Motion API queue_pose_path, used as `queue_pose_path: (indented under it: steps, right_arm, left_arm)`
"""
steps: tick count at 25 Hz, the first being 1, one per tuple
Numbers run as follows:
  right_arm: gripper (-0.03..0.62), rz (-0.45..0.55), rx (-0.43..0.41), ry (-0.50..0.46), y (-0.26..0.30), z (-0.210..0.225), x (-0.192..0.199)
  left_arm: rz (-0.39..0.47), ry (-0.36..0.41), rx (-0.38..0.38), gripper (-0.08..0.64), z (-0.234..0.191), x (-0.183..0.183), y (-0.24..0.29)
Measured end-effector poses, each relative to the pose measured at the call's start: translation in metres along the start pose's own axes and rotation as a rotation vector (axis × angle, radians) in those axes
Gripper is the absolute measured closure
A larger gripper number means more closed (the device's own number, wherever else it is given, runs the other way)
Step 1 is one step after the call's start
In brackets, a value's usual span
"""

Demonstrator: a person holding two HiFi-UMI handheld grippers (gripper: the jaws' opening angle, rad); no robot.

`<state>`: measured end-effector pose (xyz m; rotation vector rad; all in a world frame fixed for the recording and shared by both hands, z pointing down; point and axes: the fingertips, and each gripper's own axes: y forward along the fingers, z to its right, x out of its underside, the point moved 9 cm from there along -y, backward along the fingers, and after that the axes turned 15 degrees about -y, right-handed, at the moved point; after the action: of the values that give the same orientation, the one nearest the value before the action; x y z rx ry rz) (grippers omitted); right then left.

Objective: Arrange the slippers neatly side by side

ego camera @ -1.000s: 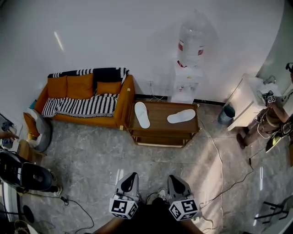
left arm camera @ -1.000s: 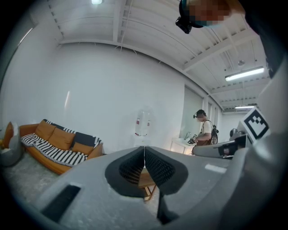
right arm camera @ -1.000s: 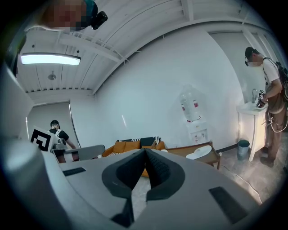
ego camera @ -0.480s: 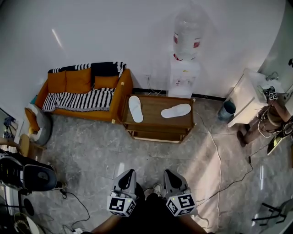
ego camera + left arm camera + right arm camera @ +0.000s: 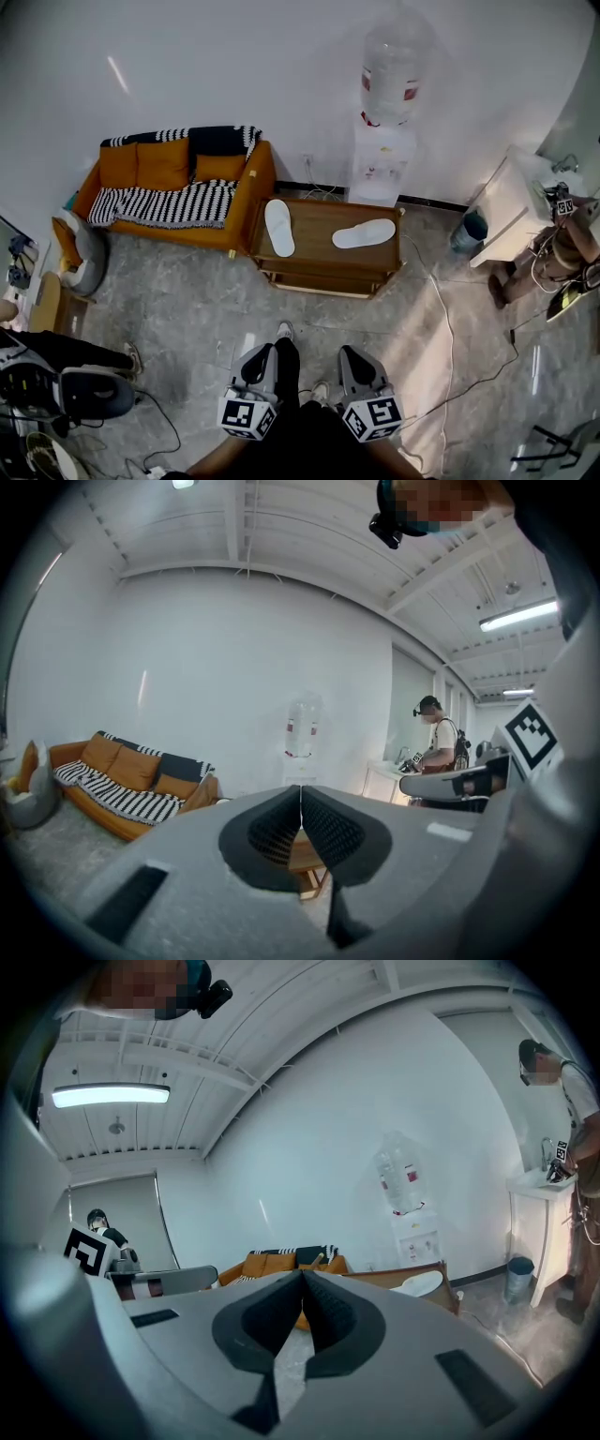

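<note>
The left hand-held gripper (image 5: pixel 264 352) has its jaws pressed together along their full length with nothing between them, as the left gripper view confirms (image 5: pixel 300 804). The right hand-held gripper (image 5: pixel 357 355) is in the same condition: jaws together, empty (image 5: pixel 302 1282). Both units sit side by side at the near edge of the head view, over the grey stone-pattern floor (image 5: pixel 187 300), well apart from the task items. One shoe (image 5: pixel 284 330) of the operator shows on the floor just beyond the left unit. Farther out stands a low wooden surface (image 5: pixel 323 255) with an open shelf underneath. Two white, flat, thin-soled slippers lie on its top. The left slipper (image 5: pixel 278 227) lies at the left end, with its long axis running near to far. The right slipper (image 5: pixel 364 234) lies on the right half, with its long axis running left to right at a slight tilt. The two are apart, not touching and roughly at right angles to each other. In the right gripper view one slipper shows as a white oval (image 5: pixel 419 1283) on the wooden top. An orange sofa (image 5: pixel 164 169) with a black-and-white striped throw (image 5: pixel 169 206) adjoins the left end of the surface. A white water dispenser (image 5: pixel 382 167) with an inverted bottle (image 5: pixel 392 66) stands against the far wall behind it.
</note>
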<state>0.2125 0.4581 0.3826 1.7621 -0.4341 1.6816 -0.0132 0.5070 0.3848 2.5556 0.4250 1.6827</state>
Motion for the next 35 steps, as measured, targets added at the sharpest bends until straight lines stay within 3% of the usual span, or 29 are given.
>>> queue_pose_path:
  steps: [17,24,35]
  right_arm:
    - [0.58,-0.062,0.033,0.004,0.157,0.036,-0.037]
    - [0.58,-0.069,0.088,0.006,0.225,0.041,-0.071]
    - [0.58,-0.097,0.128,-0.002,0.314,0.029,-0.087]
  left_arm:
    - [-0.017,-0.046,0.017,0.543,-0.097,-0.064,0.141]
    - [-0.045,-0.059,0.051,0.543,-0.144,-0.102,0.202]
    - [-0.124,-0.076,0.138,0.543,-0.202,-0.123,0.267]
